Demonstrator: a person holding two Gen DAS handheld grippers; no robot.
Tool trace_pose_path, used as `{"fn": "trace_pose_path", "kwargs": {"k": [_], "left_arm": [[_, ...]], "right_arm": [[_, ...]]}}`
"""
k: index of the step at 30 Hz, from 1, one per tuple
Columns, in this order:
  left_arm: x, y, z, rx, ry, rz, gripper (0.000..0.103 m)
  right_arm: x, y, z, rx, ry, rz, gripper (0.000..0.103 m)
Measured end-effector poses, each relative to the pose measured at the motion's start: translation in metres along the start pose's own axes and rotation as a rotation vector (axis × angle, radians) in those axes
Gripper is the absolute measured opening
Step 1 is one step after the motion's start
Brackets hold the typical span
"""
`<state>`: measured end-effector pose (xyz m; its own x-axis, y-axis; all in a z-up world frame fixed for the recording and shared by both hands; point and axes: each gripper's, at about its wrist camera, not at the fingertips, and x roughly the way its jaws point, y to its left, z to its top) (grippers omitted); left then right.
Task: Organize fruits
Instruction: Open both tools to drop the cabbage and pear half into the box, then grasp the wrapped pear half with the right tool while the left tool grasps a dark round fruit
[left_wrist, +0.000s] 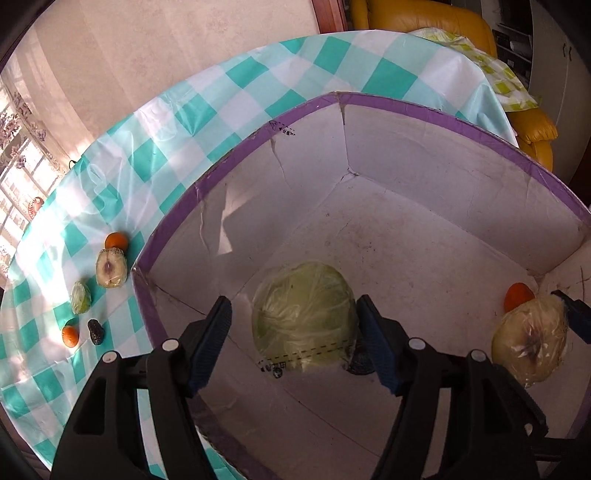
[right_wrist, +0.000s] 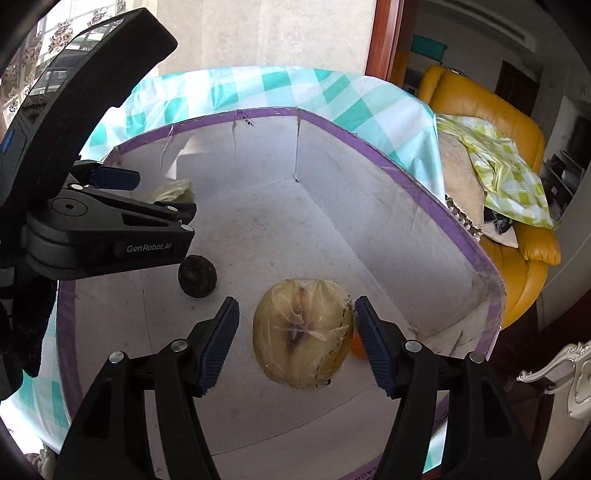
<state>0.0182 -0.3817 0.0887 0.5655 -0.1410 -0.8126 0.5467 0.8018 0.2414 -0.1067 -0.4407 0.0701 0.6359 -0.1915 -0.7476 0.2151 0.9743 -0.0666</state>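
A white cardboard box (left_wrist: 236, 155) with a purple taped rim stands on the checked tablecloth. On its floor lies a green fruit (left_wrist: 304, 314) in clear wrap, between the spread jaws of my left gripper (left_wrist: 293, 301); the left pad stands clear of it. In the right wrist view a yellowish wrapped fruit (right_wrist: 301, 334) lies on the box (right_wrist: 406, 173) floor between the spread jaws of my right gripper (right_wrist: 295, 301), the left pad apart from it. An orange (right_wrist: 356, 345) sits behind that fruit, and a dark fruit (right_wrist: 197, 275) lies near the left gripper's body.
Outside the box on the tablecloth (left_wrist: 177, 122) lie two oranges (left_wrist: 117, 240) (left_wrist: 70, 336), a pale wrapped fruit (left_wrist: 112, 267), a small green wrapped fruit (left_wrist: 80, 297) and a dark fruit (left_wrist: 96, 331). A yellow armchair (right_wrist: 517, 122) stands beyond the table's far right edge.
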Motion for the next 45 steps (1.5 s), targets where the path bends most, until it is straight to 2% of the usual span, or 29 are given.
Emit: {"fn": "trace_pose_path", "kwargs": {"k": [1, 2, 11, 19, 22, 24, 25, 27, 30, 32, 37, 41, 43, 45], "left_arm": [[-0.003, -0.001, 0.000, 0.002, -0.012, 0.005, 0.086], [-0.005, -0.001, 0.001, 0.005, -0.020, 0.007, 0.090], [-0.023, 0.007, -0.006, -0.005, -0.067, -0.008, 0.090], [-0.048, 0.043, -0.028, -0.078, -0.132, -0.036, 0.091], [-0.057, 0.068, -0.042, -0.132, -0.159, -0.035, 0.092], [-0.063, 0.090, -0.056, -0.185, -0.192, -0.009, 0.098], [-0.066, 0.102, -0.065, -0.219, -0.217, 0.014, 0.101], [-0.067, 0.128, -0.088, -0.296, -0.251, 0.055, 0.101], [-0.055, 0.169, -0.126, -0.440, -0.236, 0.088, 0.101], [-0.042, 0.198, -0.152, -0.533, -0.199, 0.137, 0.101], [-0.005, 0.261, -0.200, -0.649, -0.090, 0.268, 0.101], [0.021, 0.309, -0.218, -0.756, -0.004, 0.277, 0.101], [0.032, 0.324, -0.219, -0.761, 0.008, 0.286, 0.101], [0.045, 0.335, -0.219, -0.748, 0.001, 0.256, 0.101]], "right_arm": [[-0.001, 0.000, 0.000, 0.001, -0.004, -0.005, 0.075], [-0.002, 0.000, 0.000, 0.001, -0.008, -0.009, 0.076], [-0.007, 0.005, 0.000, -0.002, -0.018, -0.031, 0.078], [-0.043, 0.024, 0.012, -0.010, -0.139, -0.041, 0.084], [-0.060, 0.040, 0.017, -0.014, -0.219, -0.030, 0.087], [-0.074, 0.055, 0.017, -0.023, -0.303, -0.001, 0.087], [-0.080, 0.064, 0.017, -0.033, -0.341, 0.018, 0.087], [-0.089, 0.085, 0.015, -0.058, -0.410, 0.057, 0.087], [-0.088, 0.123, 0.013, -0.117, -0.444, 0.130, 0.087], [-0.079, 0.151, 0.012, -0.162, -0.427, 0.168, 0.087], [-0.032, 0.219, 0.003, -0.272, -0.286, 0.233, 0.087], [0.015, 0.251, 0.010, -0.281, -0.176, 0.242, 0.087], [0.041, 0.259, 0.020, -0.258, -0.126, 0.231, 0.087], [0.064, 0.267, 0.030, -0.249, -0.094, 0.233, 0.087]]}}
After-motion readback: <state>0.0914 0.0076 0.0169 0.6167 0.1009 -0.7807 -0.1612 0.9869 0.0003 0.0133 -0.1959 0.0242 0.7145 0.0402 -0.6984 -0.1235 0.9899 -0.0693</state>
